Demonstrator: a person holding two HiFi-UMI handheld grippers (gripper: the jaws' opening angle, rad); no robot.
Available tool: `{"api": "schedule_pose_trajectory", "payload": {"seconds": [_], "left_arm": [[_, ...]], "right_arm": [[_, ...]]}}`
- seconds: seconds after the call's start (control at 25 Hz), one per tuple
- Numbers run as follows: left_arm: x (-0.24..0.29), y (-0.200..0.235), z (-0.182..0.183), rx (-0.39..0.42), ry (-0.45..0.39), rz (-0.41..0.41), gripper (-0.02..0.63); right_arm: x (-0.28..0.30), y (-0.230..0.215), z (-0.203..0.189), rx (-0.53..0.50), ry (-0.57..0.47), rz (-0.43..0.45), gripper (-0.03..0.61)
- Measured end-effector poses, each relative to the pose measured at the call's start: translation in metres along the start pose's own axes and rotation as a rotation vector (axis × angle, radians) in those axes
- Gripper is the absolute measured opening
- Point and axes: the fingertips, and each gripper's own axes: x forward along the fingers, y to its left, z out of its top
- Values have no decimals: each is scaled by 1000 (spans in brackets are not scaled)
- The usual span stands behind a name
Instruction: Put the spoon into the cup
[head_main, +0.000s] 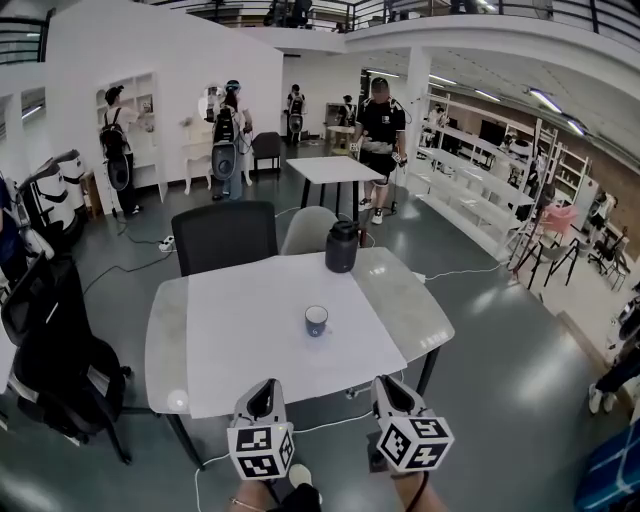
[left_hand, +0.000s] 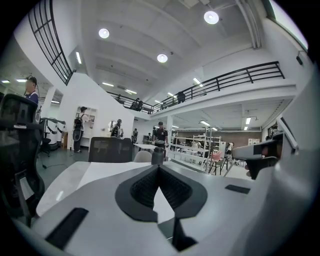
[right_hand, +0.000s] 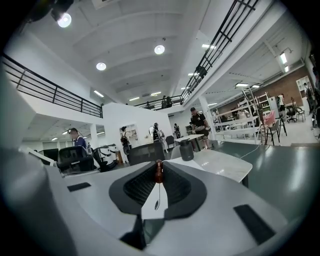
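Spoon (right_hand: 158, 173) pinched in right gripper (right_hand: 159, 165) (brown handle up); left gripper (left_hand: 159, 168) pressed together; cup (head_main: 316, 320) on table (head_main: 250, 330).

Glossy cup (head_main: 316, 320), matt table (head_main: 250, 340), spoon (right_hand: 158, 175) with metal stem.

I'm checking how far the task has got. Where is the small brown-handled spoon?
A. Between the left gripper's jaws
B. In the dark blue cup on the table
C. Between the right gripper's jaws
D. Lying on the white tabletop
C: the right gripper view shows the small brown-handled spoon pinched at the tips of the right gripper's jaws, its bowl hanging down, while the dark blue cup stands ahead on the white table.
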Motion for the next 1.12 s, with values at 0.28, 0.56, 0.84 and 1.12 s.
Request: {"api": "schedule_pose_trajectory", "payload": {"seconds": [0.28, 0.56, 0.84, 1.12], "left_arm": [[78, 14, 16, -9, -6, -16, 17], [149, 47, 29, -1, 5, -33, 17], [192, 61, 25, 3, 45, -29, 17], [206, 72, 13, -16, 94, 16, 17]], "right_arm": [[70, -21, 25, -15, -3, -10, 61], [144, -28, 40, -7, -11, -32, 61], [189, -41, 36, 30, 22, -35, 61], [213, -55, 33, 38, 74, -28, 61]]}}
